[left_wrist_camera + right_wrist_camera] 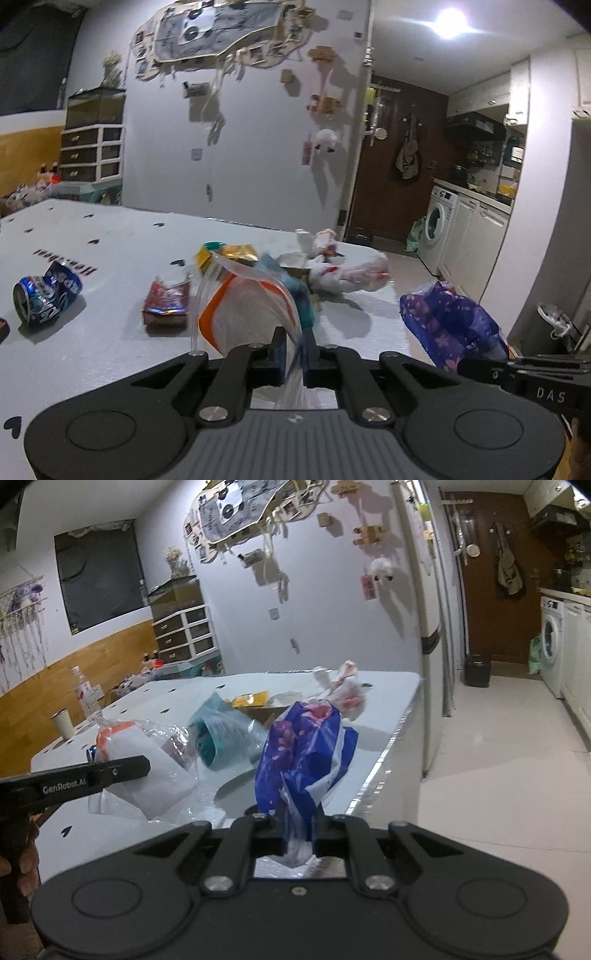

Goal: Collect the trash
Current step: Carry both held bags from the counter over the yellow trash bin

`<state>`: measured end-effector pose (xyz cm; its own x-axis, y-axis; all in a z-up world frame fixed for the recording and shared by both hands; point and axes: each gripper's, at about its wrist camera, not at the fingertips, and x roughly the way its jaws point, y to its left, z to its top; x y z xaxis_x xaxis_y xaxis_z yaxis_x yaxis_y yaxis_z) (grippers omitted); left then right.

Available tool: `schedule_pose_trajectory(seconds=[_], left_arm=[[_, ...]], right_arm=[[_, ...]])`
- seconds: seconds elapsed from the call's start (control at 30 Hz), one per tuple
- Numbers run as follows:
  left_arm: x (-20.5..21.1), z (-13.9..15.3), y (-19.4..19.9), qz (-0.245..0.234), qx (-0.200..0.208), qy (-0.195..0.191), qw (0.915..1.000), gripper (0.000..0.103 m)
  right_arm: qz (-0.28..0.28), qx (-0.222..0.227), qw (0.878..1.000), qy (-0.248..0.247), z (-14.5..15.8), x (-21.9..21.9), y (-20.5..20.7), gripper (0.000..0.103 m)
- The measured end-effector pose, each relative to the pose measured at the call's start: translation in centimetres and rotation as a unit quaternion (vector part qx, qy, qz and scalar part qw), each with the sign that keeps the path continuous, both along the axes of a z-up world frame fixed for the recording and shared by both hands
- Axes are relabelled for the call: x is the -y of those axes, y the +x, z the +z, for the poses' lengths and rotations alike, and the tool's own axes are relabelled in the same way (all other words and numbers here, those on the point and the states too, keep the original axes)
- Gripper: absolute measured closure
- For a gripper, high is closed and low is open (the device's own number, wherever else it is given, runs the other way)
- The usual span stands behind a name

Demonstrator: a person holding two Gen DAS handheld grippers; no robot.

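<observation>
Left gripper [293, 350] clamped tight on a clear plastic bag with orange trim [240, 314], bag lifted off the table [110, 354]. Right gripper [299, 829] pinched on a blue-purple floral bag [306, 738], held up near the table's right edge. On the tabletop: crushed blue can [46, 295] toward the left edge, red wrapper [166, 301] mid-table, teal bag [221, 734], white tied bag [347, 694] near the far right corner.
</observation>
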<state>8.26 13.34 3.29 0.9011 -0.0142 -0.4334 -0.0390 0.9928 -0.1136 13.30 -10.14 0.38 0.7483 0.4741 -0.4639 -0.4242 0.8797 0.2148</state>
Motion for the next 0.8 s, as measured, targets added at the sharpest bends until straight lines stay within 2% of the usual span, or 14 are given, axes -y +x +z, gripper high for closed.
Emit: schedule_pose_trajectory(seconds=[0.43,0.8], left_arm=[[5.4,0.8,-0.5,-0.027,0.019,0.027,0.9991,0.095],[12.5,-0.1,1.7,-0.094,0.007,0.044,0.9945,0.095]], right_arm=[[-0.05,0.008,0.999,-0.006,0.1,4.9,-1.4,0.092],[-0.11,0.004,0.994,-0.008,-0.6,10.2,-1.5,0.092]])
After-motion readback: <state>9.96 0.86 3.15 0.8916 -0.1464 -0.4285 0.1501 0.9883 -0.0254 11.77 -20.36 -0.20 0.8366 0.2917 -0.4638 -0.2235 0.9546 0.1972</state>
